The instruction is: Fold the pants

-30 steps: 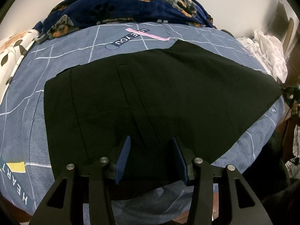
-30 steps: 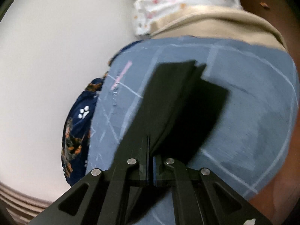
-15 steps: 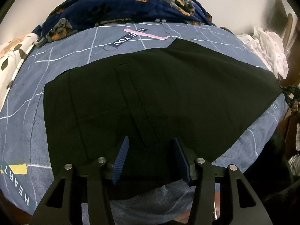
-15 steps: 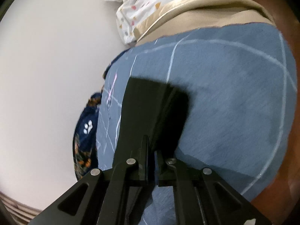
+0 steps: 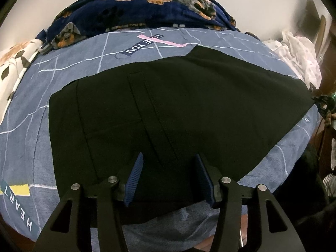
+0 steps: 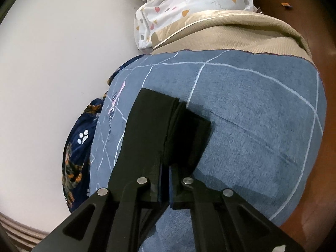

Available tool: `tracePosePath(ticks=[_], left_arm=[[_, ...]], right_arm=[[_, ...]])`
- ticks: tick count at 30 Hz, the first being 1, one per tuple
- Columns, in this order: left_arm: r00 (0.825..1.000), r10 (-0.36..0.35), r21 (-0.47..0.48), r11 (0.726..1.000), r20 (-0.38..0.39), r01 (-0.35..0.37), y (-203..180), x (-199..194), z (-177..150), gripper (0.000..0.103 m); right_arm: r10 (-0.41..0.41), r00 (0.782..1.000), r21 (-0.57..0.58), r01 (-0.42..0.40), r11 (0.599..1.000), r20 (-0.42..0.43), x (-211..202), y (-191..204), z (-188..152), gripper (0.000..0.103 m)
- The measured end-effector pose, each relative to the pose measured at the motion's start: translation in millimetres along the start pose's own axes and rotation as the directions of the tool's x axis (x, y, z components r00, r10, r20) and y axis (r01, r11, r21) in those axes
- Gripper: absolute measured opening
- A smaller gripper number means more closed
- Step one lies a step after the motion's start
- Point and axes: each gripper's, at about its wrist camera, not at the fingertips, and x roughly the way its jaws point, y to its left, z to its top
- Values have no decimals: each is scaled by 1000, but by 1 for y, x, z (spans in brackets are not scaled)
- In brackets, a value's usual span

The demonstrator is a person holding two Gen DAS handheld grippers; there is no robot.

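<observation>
Black pants (image 5: pixel 168 109) lie spread flat across a blue bedsheet (image 5: pixel 69 67), waist end at the left, a pocket seam down the middle. My left gripper (image 5: pixel 168 168) is open, its blue pads just above the near edge of the pants, holding nothing. My right gripper (image 6: pixel 166 174) is shut on the leg end of the black pants (image 6: pixel 151 126) and holds that end lifted off the sheet (image 6: pixel 262 115); its shadow falls on the sheet to the right.
A dark blue dog-print blanket (image 5: pixel 134 10) is bunched at the far side of the bed. White patterned cloth (image 5: pixel 298 52) lies at the right end, also in the right wrist view (image 6: pixel 178 6), over a beige mattress edge (image 6: pixel 231 33). A white leaf-print pillow (image 5: pixel 12 67) sits left.
My right gripper, still shut on the pants end, has moved and turned over the sheet; the held cloth looks shorter and nearer. My left gripper has stayed open and has barely moved.
</observation>
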Motion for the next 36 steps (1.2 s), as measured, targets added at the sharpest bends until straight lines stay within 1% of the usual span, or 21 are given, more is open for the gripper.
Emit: tracePosePath(ticks=[2,4,5,7,9,11,12,13,14,15,17,18,20,21,24,26,27,29,32,34,36], left_arm=[[1000,-13,-29,999,12,14,4,-8,4,53],[997,-23,-67,997,70,27,16,-30,8,53],[994,-14,-85,996,106,23,26,-44,11,53],[989,22,-120,993,146,-5,47,-63,13,53],[988,72,-170,984,136,-49,77,-76,13,53],[989,118,-218,971,93,-96,108,-80,8,53],[991,119,-237,966,60,-102,122,-81,4,51],[994,102,-252,964,39,-89,131,-80,0,48],[998,65,-269,961,14,-59,138,-79,-5,38],[999,35,-275,961,0,-33,141,-77,-10,32],[998,-61,-280,959,-33,49,136,-70,-19,32],[995,-83,-279,958,-46,67,131,-67,-22,32],[992,-99,-266,961,-81,75,123,-58,-28,32],[987,-122,-274,958,-100,90,120,-53,-31,32],[971,-195,-339,930,-135,140,116,-43,-41,32],[961,-247,-391,903,-125,181,116,-42,-45,32],[959,-259,-403,895,-120,191,115,-42,-45,32],[962,-250,-414,892,-110,184,114,-43,-44,32],[958,-267,-472,862,-108,187,121,-37,-44,32],[960,-267,-496,847,-86,191,127,-38,-44,25],[967,-245,-505,845,-67,178,130,-42,-43,18]], right_arm=[[-40,999,-27,40,999,-1,0,6,0,1],[-72,997,-50,72,996,-2,1,11,0,1],[-80,997,-54,80,995,-4,1,12,1,1],[-88,996,-52,88,995,-4,2,12,1,1],[-100,995,-56,100,993,-1,2,13,0,2],[-107,994,-52,107,993,4,3,14,-1,2],[-107,994,-44,107,993,7,2,13,-1,2],[-107,994,-37,107,994,9,2,13,-2,2],[-107,994,-33,107,994,10,2,13,-2,2],[-108,994,-30,108,994,10,2,13,-2,2],[-115,993,-25,115,993,9,1,14,-2,2],[-119,993,-24,119,993,8,1,14,-2,2],[-126,992,-21,126,992,6,1,15,-2,2],[-129,992,-19,129,991,4,1,15,-3,2],[-128,992,-2,128,992,-6,0,14,-2,2],[-121,993,13,121,993,-9,-1,13,-2,2],[-119,993,16,120,993,-10,-1,12,-3,2],[-122,993,11,122,993,-7,-1,12,-3,2],[-121,993,10,121,993,0,-3,10,-5,2],[-117,993,9,117,993,1,-3,10,-5,2],[-117,993,9,117,993,1,-3,10,-6,2]])
